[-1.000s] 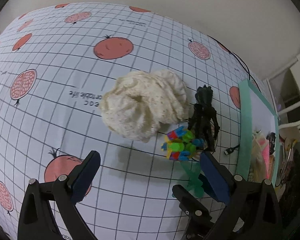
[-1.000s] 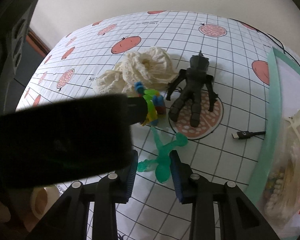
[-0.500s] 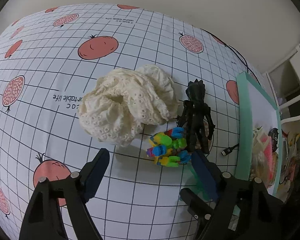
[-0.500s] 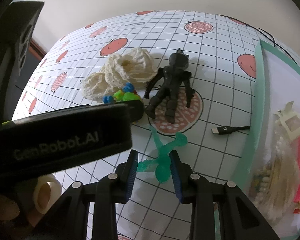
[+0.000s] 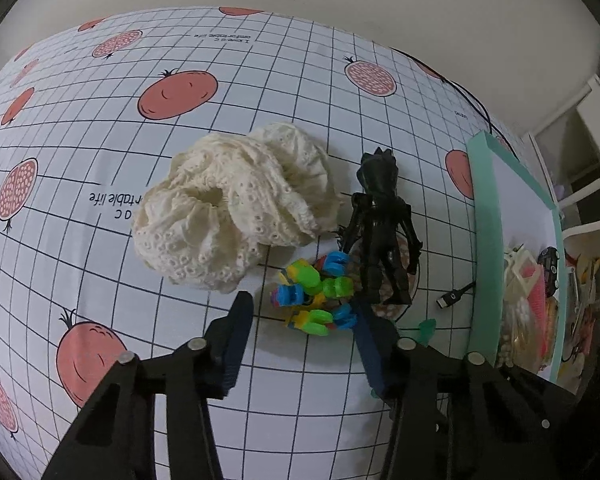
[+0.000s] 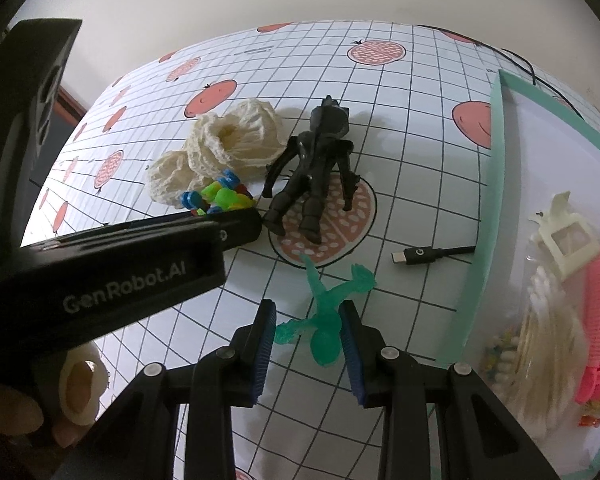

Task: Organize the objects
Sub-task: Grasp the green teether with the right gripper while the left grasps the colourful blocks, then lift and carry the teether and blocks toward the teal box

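The left gripper (image 5: 302, 320) blocks part of the multicoloured plastic block toy (image 6: 216, 198) in the right wrist view; its jaws stand spread, straddling that toy (image 5: 314, 296). The right gripper (image 6: 309, 338) has jaws spread around the translucent green plastic figure (image 6: 326, 320); contact is hard to judge. A black plastic figurine (image 5: 382, 236) lies beside a cream lace scrunchie (image 5: 236, 210). The bench (image 5: 80, 240) is open leftward; a mint-edged tray (image 6: 494, 184) bounds the right.
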`<state>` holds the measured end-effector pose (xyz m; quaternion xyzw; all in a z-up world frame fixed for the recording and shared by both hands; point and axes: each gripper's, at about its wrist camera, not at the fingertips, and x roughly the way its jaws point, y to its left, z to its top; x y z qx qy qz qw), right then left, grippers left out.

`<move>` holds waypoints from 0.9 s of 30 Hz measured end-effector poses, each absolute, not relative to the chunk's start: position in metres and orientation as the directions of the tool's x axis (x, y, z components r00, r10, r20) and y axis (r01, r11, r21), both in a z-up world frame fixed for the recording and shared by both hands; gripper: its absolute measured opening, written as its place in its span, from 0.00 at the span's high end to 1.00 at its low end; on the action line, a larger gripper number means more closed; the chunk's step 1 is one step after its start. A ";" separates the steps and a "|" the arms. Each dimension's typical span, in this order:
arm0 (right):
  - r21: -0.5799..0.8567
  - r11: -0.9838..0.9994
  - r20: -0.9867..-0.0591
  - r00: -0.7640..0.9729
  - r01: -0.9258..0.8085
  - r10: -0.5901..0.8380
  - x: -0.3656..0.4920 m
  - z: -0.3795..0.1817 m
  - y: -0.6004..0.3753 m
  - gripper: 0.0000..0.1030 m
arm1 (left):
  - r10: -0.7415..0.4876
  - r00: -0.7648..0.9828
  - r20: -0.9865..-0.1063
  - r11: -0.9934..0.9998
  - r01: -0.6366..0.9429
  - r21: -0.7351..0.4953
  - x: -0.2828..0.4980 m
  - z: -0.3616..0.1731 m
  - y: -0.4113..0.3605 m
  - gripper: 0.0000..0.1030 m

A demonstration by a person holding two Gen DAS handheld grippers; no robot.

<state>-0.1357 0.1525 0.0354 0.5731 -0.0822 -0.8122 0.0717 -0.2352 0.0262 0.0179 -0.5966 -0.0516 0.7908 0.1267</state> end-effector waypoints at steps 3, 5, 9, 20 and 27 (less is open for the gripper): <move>0.212 -0.977 -0.920 -0.333 0.018 -0.206 -0.136 0.035 0.153 0.66 | 0.259 -0.254 -0.932 -0.963 -0.143 -0.229 -0.235 0.018 0.028 0.58; 0.209 -0.978 -0.921 -0.334 0.013 -0.201 -0.139 0.034 0.152 0.66 | 0.255 -0.253 -0.933 -0.964 -0.142 -0.225 -0.237 0.015 0.032 0.60; 0.203 -0.979 -0.922 -0.336 0.000 -0.192 -0.137 0.035 0.157 0.66 | 0.250 -0.255 -0.934 -0.966 -0.137 -0.221 -0.240 0.015 0.031 0.60; 0.205 -0.978 -0.915 -0.361 -0.027 -0.182 -0.133 0.045 0.172 0.66 | 0.222 -0.276 -0.935 -0.974 -0.104 -0.200 -0.234 0.022 0.021 0.60; 0.220 -0.975 -0.892 -0.414 -0.040 -0.184 -0.131 0.057 0.178 0.66 | 0.212 -0.307 -0.928 -0.977 -0.088 -0.195 -0.232 0.034 0.019 0.60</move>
